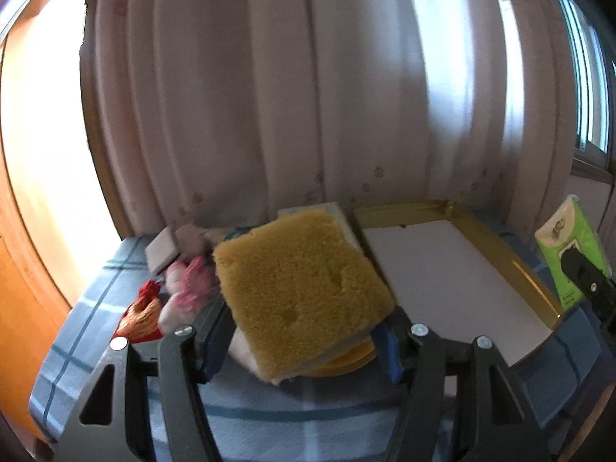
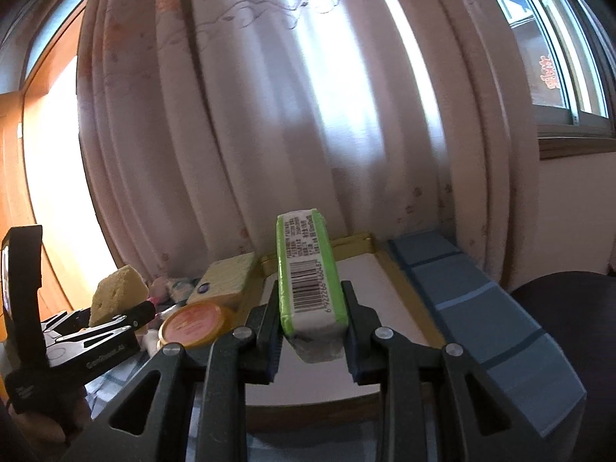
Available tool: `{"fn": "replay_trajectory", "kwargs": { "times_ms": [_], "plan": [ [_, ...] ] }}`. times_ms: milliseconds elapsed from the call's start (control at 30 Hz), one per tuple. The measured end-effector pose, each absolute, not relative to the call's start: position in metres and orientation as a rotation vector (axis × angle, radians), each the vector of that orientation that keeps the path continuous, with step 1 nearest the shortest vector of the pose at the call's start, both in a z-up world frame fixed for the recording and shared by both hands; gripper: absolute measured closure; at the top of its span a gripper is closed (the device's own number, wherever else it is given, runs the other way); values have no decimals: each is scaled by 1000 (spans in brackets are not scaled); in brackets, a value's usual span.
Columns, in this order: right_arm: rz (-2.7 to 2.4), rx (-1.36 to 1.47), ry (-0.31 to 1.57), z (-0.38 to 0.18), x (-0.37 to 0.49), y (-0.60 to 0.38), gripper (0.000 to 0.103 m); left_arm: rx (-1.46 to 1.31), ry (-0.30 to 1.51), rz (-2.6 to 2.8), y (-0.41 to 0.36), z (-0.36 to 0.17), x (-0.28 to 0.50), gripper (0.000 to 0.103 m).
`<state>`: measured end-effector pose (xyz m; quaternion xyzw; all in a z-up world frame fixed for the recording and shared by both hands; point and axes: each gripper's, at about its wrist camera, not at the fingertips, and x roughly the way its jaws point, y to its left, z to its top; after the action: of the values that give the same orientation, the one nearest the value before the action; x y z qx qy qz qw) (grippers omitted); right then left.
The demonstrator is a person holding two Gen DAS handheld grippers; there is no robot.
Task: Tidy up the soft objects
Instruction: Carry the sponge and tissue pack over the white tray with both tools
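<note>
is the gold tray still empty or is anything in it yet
Empty: the gold tray's white floor is bare. The tissue pack sits clamped in the right gripper above it.

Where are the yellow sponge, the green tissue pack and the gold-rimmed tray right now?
yellow sponge (image 1: 304,273), left wrist view, middle of its top face.
green tissue pack (image 2: 310,281), right wrist view, barcode side.
gold-rimmed tray (image 1: 496,242), left wrist view, right rim.

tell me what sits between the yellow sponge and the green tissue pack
The gold-rimmed tray, its white floor bare, lies between the yellow sponge and green tissue pack; the left wrist view shows it.
</note>
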<state>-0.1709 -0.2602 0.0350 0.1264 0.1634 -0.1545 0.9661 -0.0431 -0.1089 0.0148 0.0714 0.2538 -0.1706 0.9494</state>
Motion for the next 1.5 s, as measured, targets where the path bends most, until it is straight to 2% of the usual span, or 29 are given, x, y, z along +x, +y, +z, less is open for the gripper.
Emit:
{"fn": "replay_trajectory", "kwargs": {
  "times_ms": [833,1500],
  "plan": [
    [-436,241,420,21,-143,-319,74,225,598,-567,-219,-10,-28,40],
    [-407,272,557,-5,-109,-334,73,250,692,-594,-232,-33,-14,40]
  ]
}}
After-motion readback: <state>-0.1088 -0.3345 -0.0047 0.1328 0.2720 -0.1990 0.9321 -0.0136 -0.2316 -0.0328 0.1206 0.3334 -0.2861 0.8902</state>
